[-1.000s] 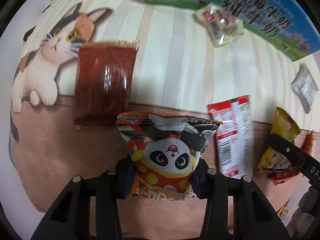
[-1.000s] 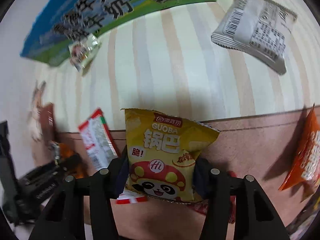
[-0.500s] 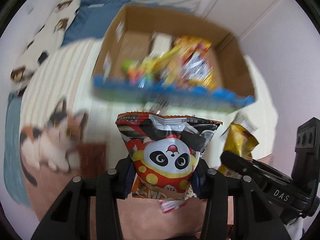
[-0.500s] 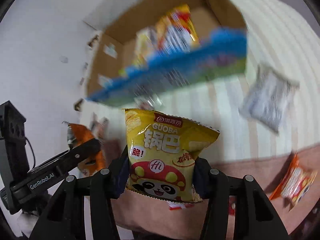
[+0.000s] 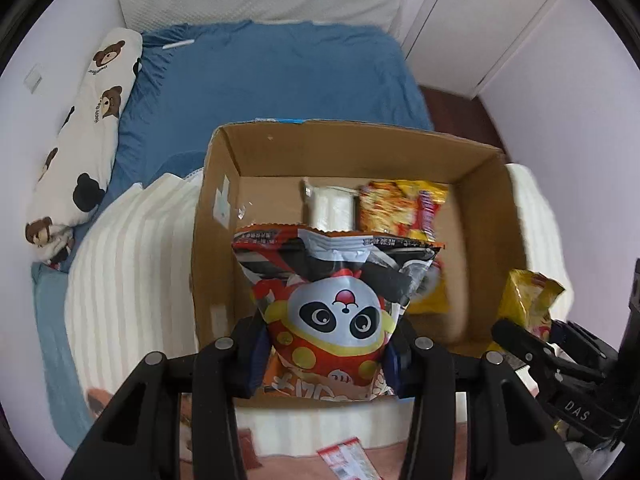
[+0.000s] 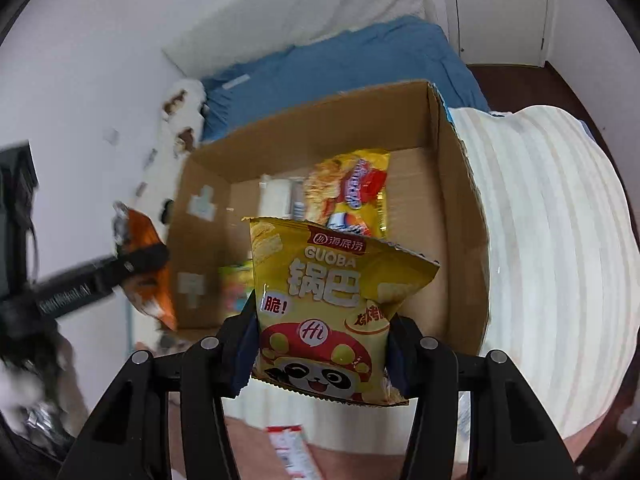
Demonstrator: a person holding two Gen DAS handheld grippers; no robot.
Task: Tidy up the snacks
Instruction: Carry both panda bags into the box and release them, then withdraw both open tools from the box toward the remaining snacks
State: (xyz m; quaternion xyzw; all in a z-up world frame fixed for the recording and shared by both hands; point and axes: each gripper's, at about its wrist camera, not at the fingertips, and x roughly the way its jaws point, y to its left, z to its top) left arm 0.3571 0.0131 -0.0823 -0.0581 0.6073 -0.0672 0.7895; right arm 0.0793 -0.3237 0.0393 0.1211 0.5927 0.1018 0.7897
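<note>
Both wrist views look steeply down, close, into one cardboard box (image 5: 486, 216) (image 6: 460, 200).

Readable markings, as I noted them:

- Yellow snack bag (image 6: 332, 304) held in my right gripper (image 6: 322, 354): brand badge "Hi 海底捞", "GUOBA", large "锅巴", a small "脆!" label, and "Hi" on the panda mascot's cap.
- My right gripper's body, in the left wrist view: "DAS".
- Bear-print pillow (image 5: 86, 136): small lettering, too small to read.
- Red panda bag (image 5: 338, 312) in my left gripper (image 5: 328, 354): print illegible.
</note>
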